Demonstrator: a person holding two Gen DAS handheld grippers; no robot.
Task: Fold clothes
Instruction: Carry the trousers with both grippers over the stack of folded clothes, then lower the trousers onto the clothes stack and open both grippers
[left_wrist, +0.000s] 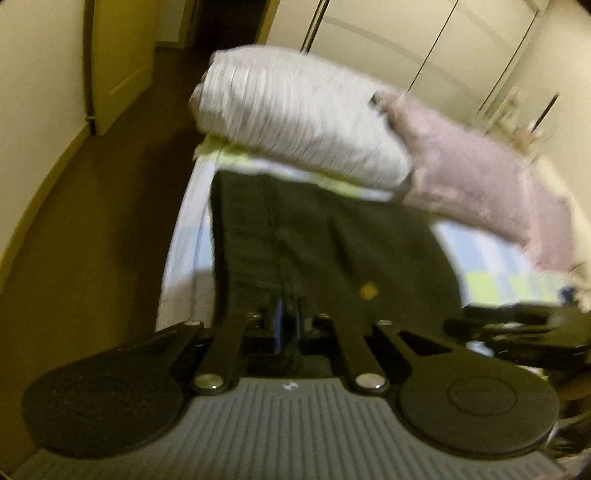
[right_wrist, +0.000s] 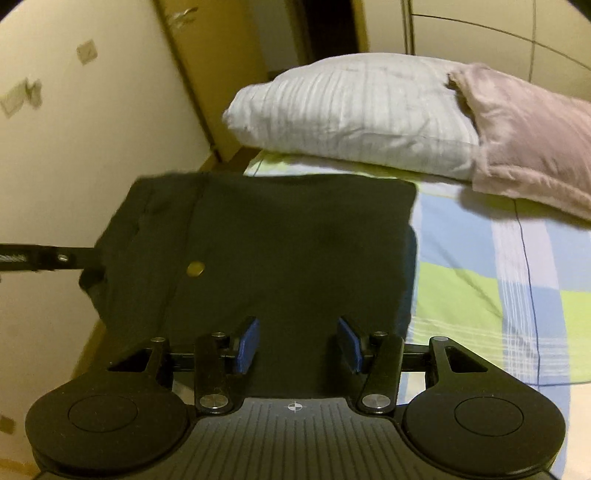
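The left hand-held gripper (left_wrist: 286, 317) is pinching the black garment's (right_wrist: 280, 236) edge, fingers closed together. The right hand-held gripper (right_wrist: 297, 345) is hovering wide open, gripping nothing, over its near edge on the bed (right_wrist: 517, 280).

Black right tool (right_wrist: 295, 345), 2 blue pads (right_wrist: 246, 345).

Left fingers (left_wrist: 286, 321) perhaps fabric-hidden, blurred.
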